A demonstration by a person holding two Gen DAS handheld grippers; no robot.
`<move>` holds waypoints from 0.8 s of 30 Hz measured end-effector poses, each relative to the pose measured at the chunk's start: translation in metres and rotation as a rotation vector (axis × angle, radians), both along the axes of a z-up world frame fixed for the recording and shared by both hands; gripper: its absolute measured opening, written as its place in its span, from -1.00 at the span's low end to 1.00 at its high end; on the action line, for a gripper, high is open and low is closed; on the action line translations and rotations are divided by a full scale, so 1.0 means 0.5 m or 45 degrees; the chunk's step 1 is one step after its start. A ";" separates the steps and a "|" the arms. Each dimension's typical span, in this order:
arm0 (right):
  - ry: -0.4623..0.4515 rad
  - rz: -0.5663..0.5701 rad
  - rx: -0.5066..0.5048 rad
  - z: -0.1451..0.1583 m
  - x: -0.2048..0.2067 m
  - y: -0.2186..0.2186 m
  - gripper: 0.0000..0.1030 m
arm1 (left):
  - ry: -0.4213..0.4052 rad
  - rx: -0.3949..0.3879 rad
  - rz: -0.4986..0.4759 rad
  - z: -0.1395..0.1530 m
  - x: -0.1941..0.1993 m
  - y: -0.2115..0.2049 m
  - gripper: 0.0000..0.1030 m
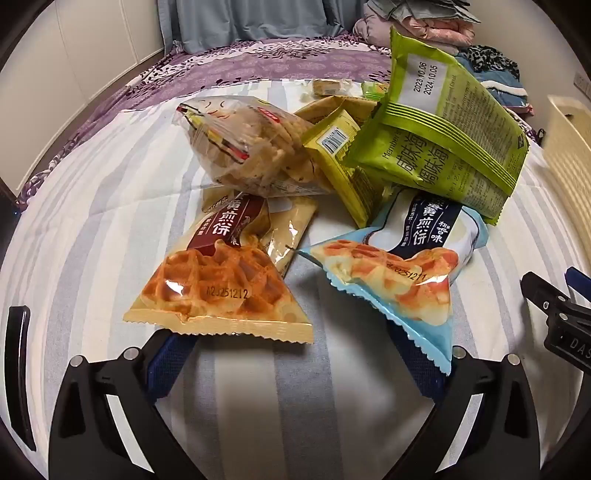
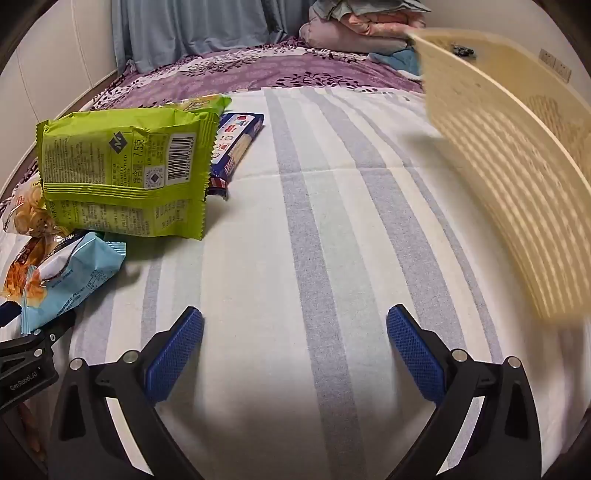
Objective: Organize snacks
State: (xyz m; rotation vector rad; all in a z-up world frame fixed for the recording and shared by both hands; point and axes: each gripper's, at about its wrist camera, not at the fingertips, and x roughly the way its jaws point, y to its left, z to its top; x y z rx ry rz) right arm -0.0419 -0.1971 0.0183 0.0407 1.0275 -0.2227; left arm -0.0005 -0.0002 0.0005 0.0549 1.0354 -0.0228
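Observation:
A heap of snack packets lies on a striped cloth (image 1: 110,206). In the left wrist view, a tan waffle packet (image 1: 218,284) and a light blue waffle packet (image 1: 399,273) lie nearest, their near edges over the fingertips of my open left gripper (image 1: 295,365). Behind them are a clear cracker bag (image 1: 251,144), a yellow packet (image 1: 340,162) and a green seaweed packet (image 1: 439,136). In the right wrist view, my right gripper (image 2: 295,350) is open and empty over bare cloth. The green packet (image 2: 125,173) and the blue packet (image 2: 70,280) lie to its left.
A cream slatted basket (image 2: 517,184) stands at the right, blurred. A blue and white box (image 2: 236,144) lies behind the green packet. Folded bedding (image 2: 362,29) is piled at the back on a purple floral sheet (image 2: 258,74). My right gripper's body (image 1: 561,314) shows at the left view's right edge.

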 end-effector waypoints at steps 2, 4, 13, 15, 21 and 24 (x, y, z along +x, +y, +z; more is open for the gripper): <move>-0.006 0.000 -0.013 0.000 -0.001 0.002 0.91 | 0.017 -0.003 0.000 -0.001 0.001 0.000 0.95; -0.004 0.000 -0.009 -0.001 0.002 0.001 0.91 | 0.015 -0.004 0.000 -0.001 0.001 0.000 0.95; 0.003 -0.001 -0.011 -0.002 0.004 0.004 0.91 | 0.016 -0.006 0.000 0.000 0.000 0.002 0.95; -0.001 -0.001 -0.010 -0.002 0.002 0.003 0.91 | 0.015 -0.006 0.000 0.000 -0.001 0.002 0.95; -0.001 -0.001 -0.009 -0.001 0.002 0.002 0.91 | 0.016 -0.004 0.000 0.000 -0.001 0.002 0.95; -0.001 -0.001 -0.008 -0.001 0.002 0.002 0.91 | 0.015 -0.003 0.000 0.000 -0.001 0.002 0.95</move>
